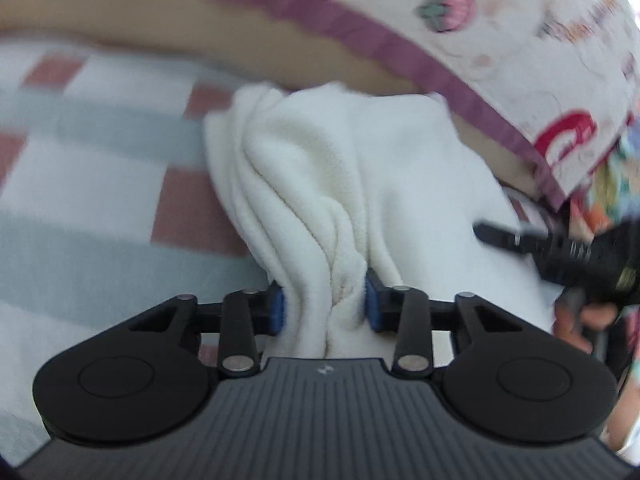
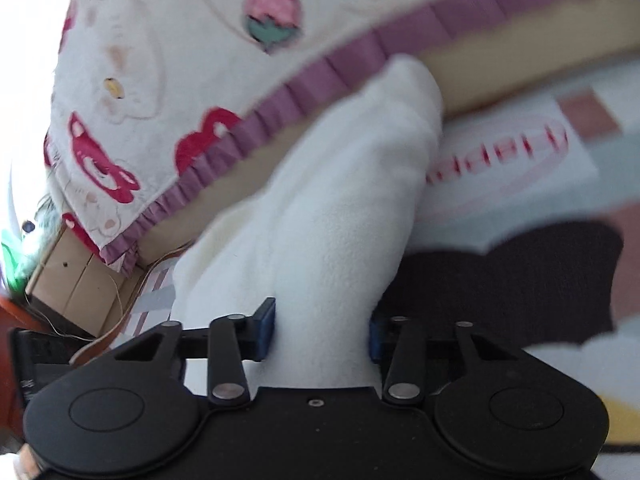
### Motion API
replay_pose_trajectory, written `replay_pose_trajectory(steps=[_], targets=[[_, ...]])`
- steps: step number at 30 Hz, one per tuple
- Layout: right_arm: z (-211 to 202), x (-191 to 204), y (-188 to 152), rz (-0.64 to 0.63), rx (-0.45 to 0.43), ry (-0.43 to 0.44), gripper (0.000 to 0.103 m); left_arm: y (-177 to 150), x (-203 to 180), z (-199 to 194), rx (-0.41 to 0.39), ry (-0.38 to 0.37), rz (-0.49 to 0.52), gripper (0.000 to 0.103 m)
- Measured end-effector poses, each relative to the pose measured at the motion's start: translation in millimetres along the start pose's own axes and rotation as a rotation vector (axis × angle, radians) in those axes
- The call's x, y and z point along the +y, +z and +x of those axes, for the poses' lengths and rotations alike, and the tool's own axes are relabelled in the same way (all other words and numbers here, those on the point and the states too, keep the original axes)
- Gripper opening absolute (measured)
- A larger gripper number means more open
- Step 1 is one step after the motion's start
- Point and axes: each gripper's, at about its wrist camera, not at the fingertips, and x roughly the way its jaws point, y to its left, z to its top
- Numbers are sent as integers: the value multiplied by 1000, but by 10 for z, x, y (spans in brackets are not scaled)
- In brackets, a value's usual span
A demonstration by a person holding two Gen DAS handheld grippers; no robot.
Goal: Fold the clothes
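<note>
Lying under everything, the checked blanket (image 1: 92, 184) with white, grey and pink squares is the largest thing you see. Above it, at the far side, there is the printed cloth (image 2: 168, 92) with a purple frilled edge and red figures on it. The white fleece garment (image 1: 352, 176) lies on the checked blanket, just beside this frilled edge, and it is bunched into folds. Your left gripper (image 1: 325, 304) is closed on one gathered part of the garment, the blue pads pressing the folds from both sides. Your right gripper (image 2: 322, 330) clamps another thick part of the same garment between its pads. In the left wrist view your other gripper shows at the right edge, blurred.
</note>
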Motion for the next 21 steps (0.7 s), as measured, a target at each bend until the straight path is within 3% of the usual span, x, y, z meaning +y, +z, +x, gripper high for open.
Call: replay_pose_trajectory(steps=[5,7,11,13,19,21], targets=[[-620,154,225,-71,-102,-27,47,58,-274,-107,-15,-160,-1,33],[-778,31,208,-75,-77,-28,49,67,-360,-36,19,-189,8,34],[-572,-398,128,59,63,-152,50,-80,-491,300,128,-62,148,36],[-457,-521,98,97,98,-210,54,-131,-513,365,119,-36,156,41],[-474,-620,157,165,94,-176,59,-80,-351,291,120,-80,68,52],[-467,-622,152,183,98,-172,60,-60,-250,248,94,-116,-13,54]])
